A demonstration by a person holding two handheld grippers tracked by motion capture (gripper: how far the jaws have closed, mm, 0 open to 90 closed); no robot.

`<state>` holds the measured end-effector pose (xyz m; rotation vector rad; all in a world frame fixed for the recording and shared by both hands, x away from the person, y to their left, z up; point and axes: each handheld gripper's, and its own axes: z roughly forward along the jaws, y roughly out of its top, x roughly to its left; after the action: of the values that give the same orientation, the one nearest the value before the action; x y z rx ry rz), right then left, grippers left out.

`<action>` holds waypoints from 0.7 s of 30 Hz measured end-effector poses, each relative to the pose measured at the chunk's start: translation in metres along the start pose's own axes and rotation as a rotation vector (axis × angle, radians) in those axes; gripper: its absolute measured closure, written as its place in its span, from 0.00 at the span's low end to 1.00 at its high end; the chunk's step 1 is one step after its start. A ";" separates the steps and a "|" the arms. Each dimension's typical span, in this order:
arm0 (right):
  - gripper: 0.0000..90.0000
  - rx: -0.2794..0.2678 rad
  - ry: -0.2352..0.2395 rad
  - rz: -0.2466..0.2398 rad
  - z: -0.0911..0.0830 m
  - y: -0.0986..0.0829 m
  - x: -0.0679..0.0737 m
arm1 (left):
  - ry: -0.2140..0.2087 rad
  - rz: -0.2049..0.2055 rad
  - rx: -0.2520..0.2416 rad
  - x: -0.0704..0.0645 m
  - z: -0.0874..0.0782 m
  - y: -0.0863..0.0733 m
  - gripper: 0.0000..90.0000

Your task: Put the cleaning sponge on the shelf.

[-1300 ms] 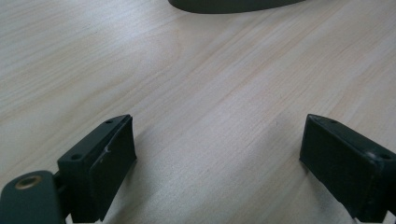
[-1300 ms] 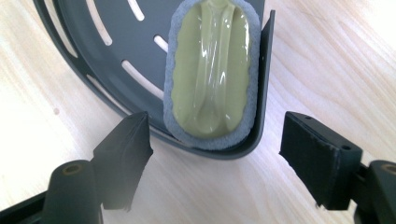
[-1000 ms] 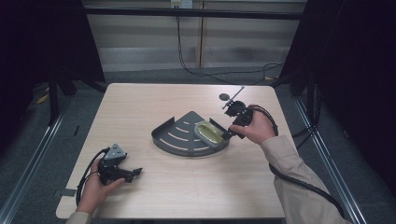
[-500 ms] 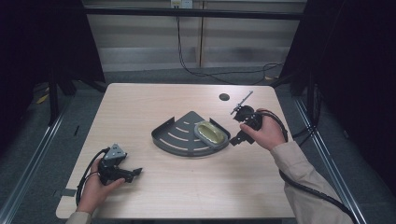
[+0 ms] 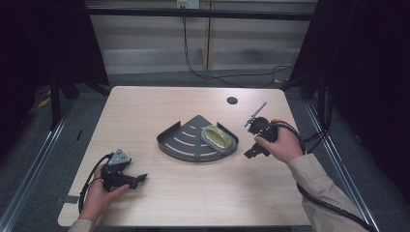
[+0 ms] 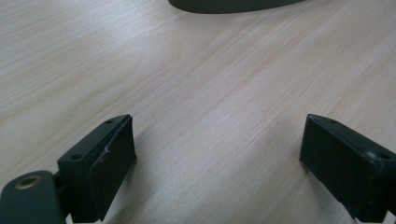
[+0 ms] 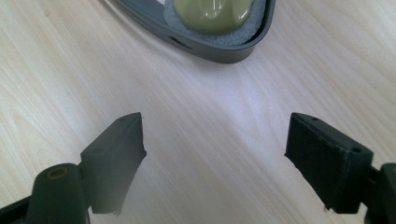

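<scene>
1. The right hand-held gripper (image 5: 253, 151) has drawn back from the yellow-green soap (image 5: 216, 137). A second ago it was at the right corner of the dark corner tray (image 5: 181, 143), close over the soap; now it sits just off that corner, over bare counter (image 5: 159, 104), with nothing between its jaws.

2. In the right gripper view the two black jaws stand wide apart and empty, and the soap (image 7: 212, 10) lies ahead of them on a grey pad (image 7: 219, 33) inside the tray (image 7: 187, 41).

3. My reading: the soap has just been set down in the tray and let go, so the placing step looks done and the right hand is clearing away.

4. The left hand-held gripper (image 5: 137, 180) has not moved over that second. It rests low on the counter near the front left edge, well apart from the tray. In the left gripper view its jaws are spread wide with only wood grain between them, and the tray's curved rim (image 6: 233, 5) shows far ahead.

5. Count: one tray, one soap, one grey pad under it, two hand-held grippers, both empty. One round dark hole (image 5: 232, 100) sits in the counter behind the right hand.
</scene>
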<state>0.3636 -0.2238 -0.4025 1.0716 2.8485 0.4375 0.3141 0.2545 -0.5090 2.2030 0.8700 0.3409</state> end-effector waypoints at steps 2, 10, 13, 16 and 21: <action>0.21 0.003 0.002 -0.004 0.000 -0.003 0.000 | 0.000 0.000 0.000 0.000 0.000 0.000 0.11; 0.21 0.031 0.004 -0.004 0.001 -0.016 0.002 | 0.001 0.000 0.000 0.000 0.000 0.000 0.11; 0.21 0.034 0.005 -0.008 0.002 -0.022 0.003 | 0.001 0.001 0.000 0.000 0.000 0.000 0.11; 0.21 0.035 0.008 -0.001 0.004 -0.028 0.002 | 0.001 0.001 0.000 0.000 0.000 0.000 0.11; 0.22 0.038 -0.004 0.005 0.006 -0.039 0.001 | 0.001 0.000 -0.001 0.000 0.000 0.000 0.11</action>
<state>0.3393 -0.2500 -0.4190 1.0854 2.8625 0.3820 0.3141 0.2544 -0.5091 2.2022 0.8705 0.3420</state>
